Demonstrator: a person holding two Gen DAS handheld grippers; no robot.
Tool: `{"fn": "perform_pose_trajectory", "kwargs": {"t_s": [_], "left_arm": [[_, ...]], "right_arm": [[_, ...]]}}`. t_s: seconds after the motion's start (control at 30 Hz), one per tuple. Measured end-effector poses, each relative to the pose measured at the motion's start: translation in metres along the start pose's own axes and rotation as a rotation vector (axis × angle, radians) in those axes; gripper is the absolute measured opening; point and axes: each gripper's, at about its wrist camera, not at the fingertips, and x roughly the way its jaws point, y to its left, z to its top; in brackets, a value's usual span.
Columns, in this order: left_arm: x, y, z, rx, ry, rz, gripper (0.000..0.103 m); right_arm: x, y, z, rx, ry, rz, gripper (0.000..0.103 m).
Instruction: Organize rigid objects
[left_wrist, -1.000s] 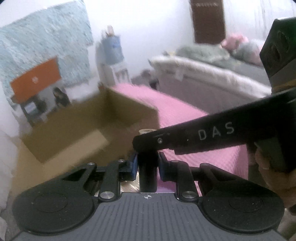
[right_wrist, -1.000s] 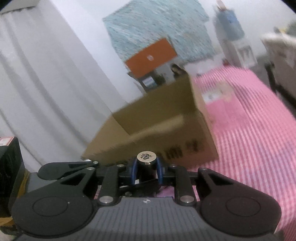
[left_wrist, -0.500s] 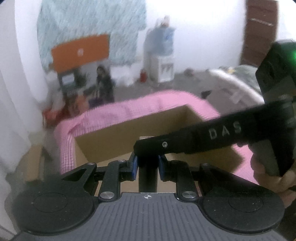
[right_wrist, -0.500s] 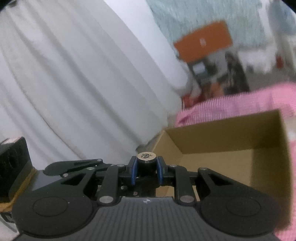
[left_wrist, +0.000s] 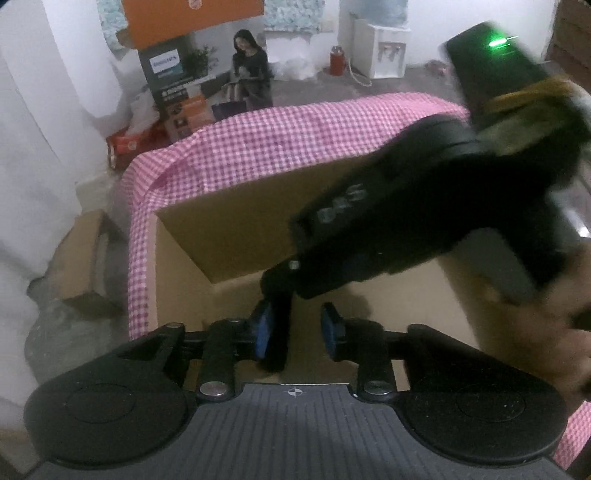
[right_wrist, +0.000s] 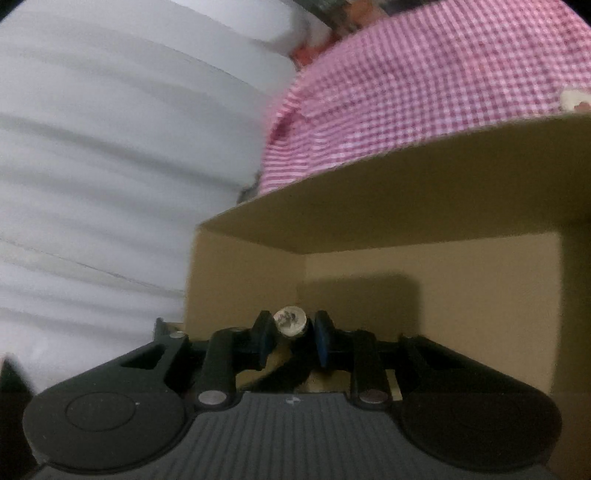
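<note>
Surface: pink checked cloth (left_wrist: 280, 147) under an open cardboard box (right_wrist: 406, 206).
Change: both grippers have swung over the box.
Left gripper (left_wrist: 295, 330): fingers spreading, dark bottle (left_wrist: 277, 332) loose between them.
Right gripper (right_wrist: 290, 334): fingers parting around the bottle's cap (right_wrist: 290, 320).
Meaning: likely release into the box.

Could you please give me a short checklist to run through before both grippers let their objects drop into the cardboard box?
1. Left gripper above the open cardboard box: ok.
2. Left jaws opening, dark stick between them, gap at one pad: ok.
3. Right gripper over the box interior: ok.
4. Right jaws opening, round-capped object between them: ok.
5. Box floor free below: cannot tell, grippers hide it.
6. Grippers apart from each other: cannot tell, they overlap in the left view.
</note>
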Motion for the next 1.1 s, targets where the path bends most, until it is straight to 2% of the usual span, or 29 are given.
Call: {"fn": "perform_pose_trajectory", "kwargs": {"t_s": [0.07,0.1,0.17,0.27,0.37,0.53,0.67,0.77,0.87,0.97,1.1], "left_arm": [[-0.005,0.003,0.003,-0.016,-0.016,0.008,0.043],[-0.009,0.004,0.002,-0.021,-0.026,0.012,0.044],[-0.017,0.005,0.003,-0.025,-0.048,0.013,0.047],[-0.036,0.006,0.002,-0.024,-0.095,0.008,0.05],[-0.07,0.001,-0.01,-0.016,-0.162,0.0,0.055],[-0.126,-0.015,-0.042,0.009,-0.277,-0.047,0.067],[-0.151,-0.032,-0.077,0.029,-0.333,-0.091,0.071],[-0.152,-0.044,-0.105,0.025,-0.327,-0.137,0.071],[-0.144,-0.055,-0.131,0.022,-0.297,-0.168,0.071],[-0.128,-0.063,-0.153,0.018,-0.235,-0.192,0.069],[-0.103,-0.067,-0.174,-0.011,-0.142,-0.218,0.064]], "right_arm": [[0.007,0.002,0.003,0.008,-0.002,-0.018,0.039],[0.008,0.002,0.005,0.015,-0.011,-0.019,0.047],[0.007,0.0,0.011,0.014,-0.029,-0.001,0.053],[-0.013,0.003,0.001,0.006,-0.061,0.03,0.054],[-0.05,0.016,-0.02,-0.019,-0.125,0.064,0.054],[-0.131,0.031,-0.089,-0.089,-0.262,0.149,0.054],[-0.193,0.031,-0.167,-0.152,-0.367,0.178,0.054],[-0.22,0.019,-0.224,-0.17,-0.407,0.158,0.054],[-0.224,0.005,-0.27,-0.186,-0.423,0.103,0.054],[-0.213,-0.01,-0.294,-0.187,-0.411,0.056,0.052],[-0.178,-0.018,-0.298,-0.199,-0.379,0.005,0.044]]}}
